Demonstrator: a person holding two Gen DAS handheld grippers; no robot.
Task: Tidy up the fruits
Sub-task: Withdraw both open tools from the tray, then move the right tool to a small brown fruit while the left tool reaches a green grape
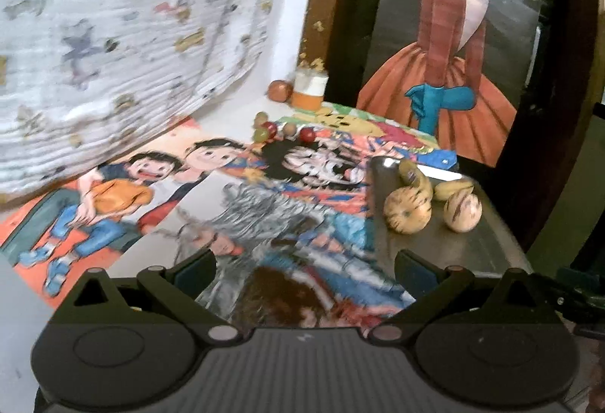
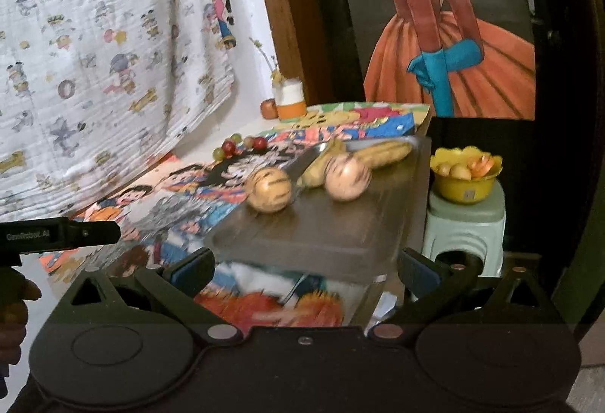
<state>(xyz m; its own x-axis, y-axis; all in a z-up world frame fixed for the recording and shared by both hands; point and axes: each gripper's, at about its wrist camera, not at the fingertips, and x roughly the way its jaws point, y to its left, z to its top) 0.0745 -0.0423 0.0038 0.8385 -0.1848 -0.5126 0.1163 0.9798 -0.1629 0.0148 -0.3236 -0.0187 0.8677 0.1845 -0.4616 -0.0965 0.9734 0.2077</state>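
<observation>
A metal tray [image 1: 469, 243] [image 2: 321, 231] lies on the table's right side. On it are two round striped yellow fruits [image 1: 407, 211] [image 2: 269, 194], [image 1: 462, 211] [image 2: 347, 177] and two bananas [image 1: 416, 177] [image 2: 382, 154]. Small red and green grape-like fruits [image 1: 270, 129] [image 2: 236, 146] lie loose on the cartoon tablecloth behind. An apple-like fruit [image 1: 280, 90] [image 2: 269, 108] sits at the far back. My left gripper [image 1: 304, 271] is open and empty over the cloth, left of the tray. My right gripper [image 2: 306, 275] is open and empty before the tray's near edge.
A white and orange jar [image 1: 310, 90] [image 2: 290, 99] stands by the back apple. A yellow bowl [image 2: 467, 175] of fruit sits on a pale green stool [image 2: 465, 235] right of the table. A patterned curtain hangs on the left. The left gripper's body [image 2: 60, 235] shows at the left edge.
</observation>
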